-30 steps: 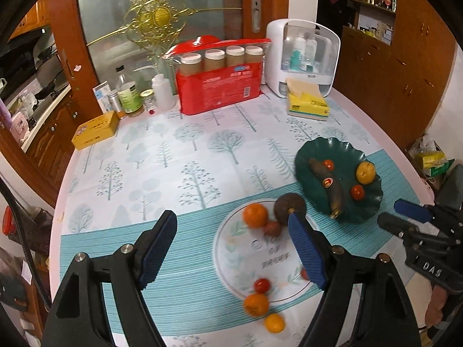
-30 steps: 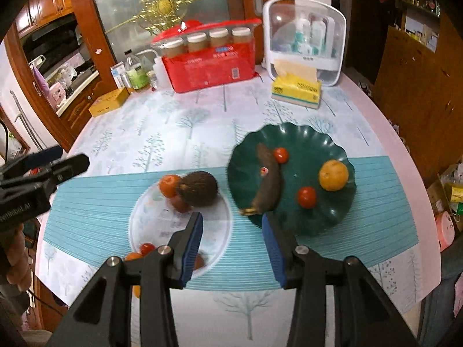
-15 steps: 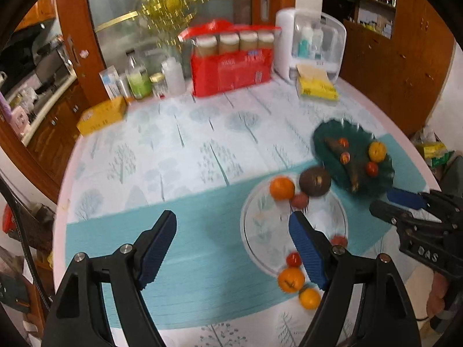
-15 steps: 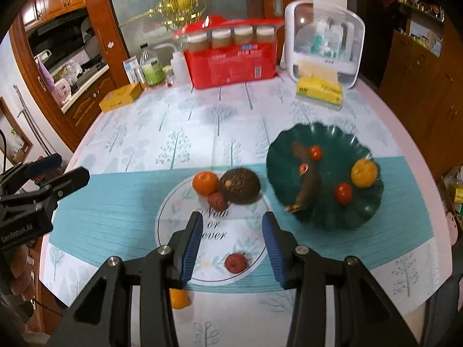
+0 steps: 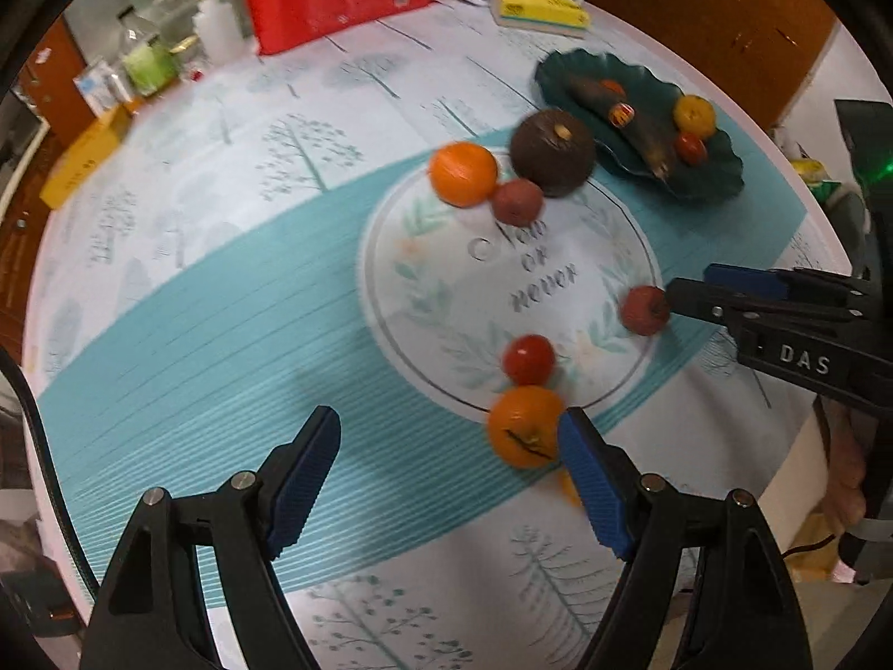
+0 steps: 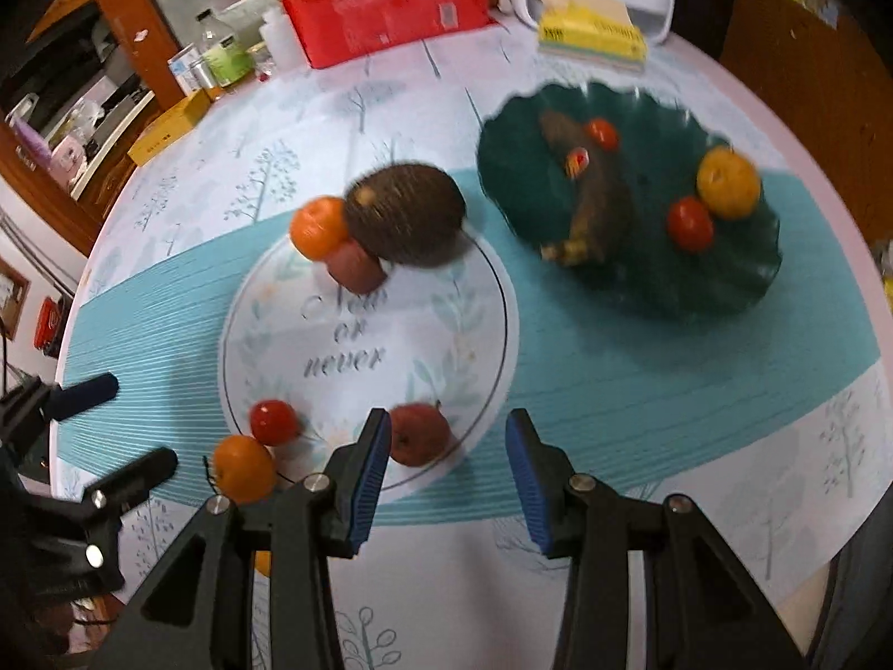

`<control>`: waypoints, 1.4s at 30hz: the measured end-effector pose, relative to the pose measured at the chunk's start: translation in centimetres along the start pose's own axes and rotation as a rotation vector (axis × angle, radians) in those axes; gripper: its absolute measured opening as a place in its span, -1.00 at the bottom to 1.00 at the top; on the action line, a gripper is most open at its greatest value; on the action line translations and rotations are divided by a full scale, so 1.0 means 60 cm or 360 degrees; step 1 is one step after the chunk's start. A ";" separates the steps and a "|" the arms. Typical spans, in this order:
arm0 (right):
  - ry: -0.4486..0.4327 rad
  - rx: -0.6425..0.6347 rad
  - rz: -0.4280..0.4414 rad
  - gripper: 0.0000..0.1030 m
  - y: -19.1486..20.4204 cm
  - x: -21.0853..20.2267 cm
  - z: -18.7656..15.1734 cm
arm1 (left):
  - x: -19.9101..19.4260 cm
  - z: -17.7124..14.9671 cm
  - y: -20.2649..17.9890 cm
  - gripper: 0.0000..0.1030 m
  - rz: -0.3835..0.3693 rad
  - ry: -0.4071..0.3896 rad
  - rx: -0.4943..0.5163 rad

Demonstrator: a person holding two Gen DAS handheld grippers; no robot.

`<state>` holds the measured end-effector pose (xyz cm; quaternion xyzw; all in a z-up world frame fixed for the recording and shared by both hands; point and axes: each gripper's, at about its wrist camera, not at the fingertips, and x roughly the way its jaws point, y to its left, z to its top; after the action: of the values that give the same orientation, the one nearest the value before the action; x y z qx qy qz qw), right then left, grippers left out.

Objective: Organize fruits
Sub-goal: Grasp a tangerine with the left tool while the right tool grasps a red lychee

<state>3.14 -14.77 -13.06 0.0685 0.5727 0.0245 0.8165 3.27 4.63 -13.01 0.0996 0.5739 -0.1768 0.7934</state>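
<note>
Loose fruit lies around a white printed circle [image 6: 363, 335] on the tablecloth. My left gripper [image 5: 449, 435] hangs open low over the table, with an orange [image 5: 524, 427] just inside its right finger and a red tomato [image 5: 528, 358] beyond. My right gripper [image 6: 446, 430] is open, and a small red apple [image 6: 418, 434] sits at its tips beside the left finger, unpressed. A brown round fruit [image 6: 404, 212], an orange [image 6: 318, 226] and a reddish fruit [image 6: 354, 268] cluster at the circle's far edge. The dark green plate [image 6: 642, 290] holds a dark banana [image 6: 600, 206], tomatoes and a yellow citrus [image 6: 728, 181].
A red box [image 6: 385, 17], a yellow tissue pack [image 6: 591, 36], bottles [image 6: 223, 56] and a yellow carton [image 6: 167, 128] stand along the table's far side. The round table's edge [image 6: 809, 586] curves close at the front right. A hand [image 5: 848, 480] holds the right gripper.
Both grippers have sunk toward the table and tilted down. The left now stands by the near orange, the right over the small red apple. No fruit has moved.
</note>
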 end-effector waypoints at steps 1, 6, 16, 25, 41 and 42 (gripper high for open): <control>0.0008 0.0018 0.0006 -0.16 -0.004 0.003 -0.002 | 0.003 0.001 -0.003 0.53 -0.0017 0.0009 0.0000; 0.0016 0.0034 0.0063 -0.16 -0.011 0.010 -0.003 | 0.029 0.003 -0.018 0.53 -0.0075 0.0087 -0.0009; 0.0065 -0.0147 0.0087 -0.16 0.030 0.037 -0.008 | 0.059 -0.001 -0.010 0.21 -0.0139 0.0140 -0.0108; 0.0072 -0.0209 0.0061 -0.16 0.044 0.053 -0.012 | 0.080 -0.005 -0.022 0.00 -0.0151 0.0192 -0.0102; 0.0021 -0.0300 -0.0020 -0.38 0.052 0.052 -0.026 | 0.065 0.003 -0.030 -0.27 -0.0083 0.0103 -0.0099; 0.0019 -0.0298 -0.0012 -0.38 0.052 0.049 -0.028 | 0.060 0.003 -0.032 -0.27 -0.0069 0.0087 -0.0090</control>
<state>2.68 -11.22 -15.96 -0.0106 0.5731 0.0754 0.8160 3.69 2.19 -16.28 0.0694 0.6022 -0.1748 0.7759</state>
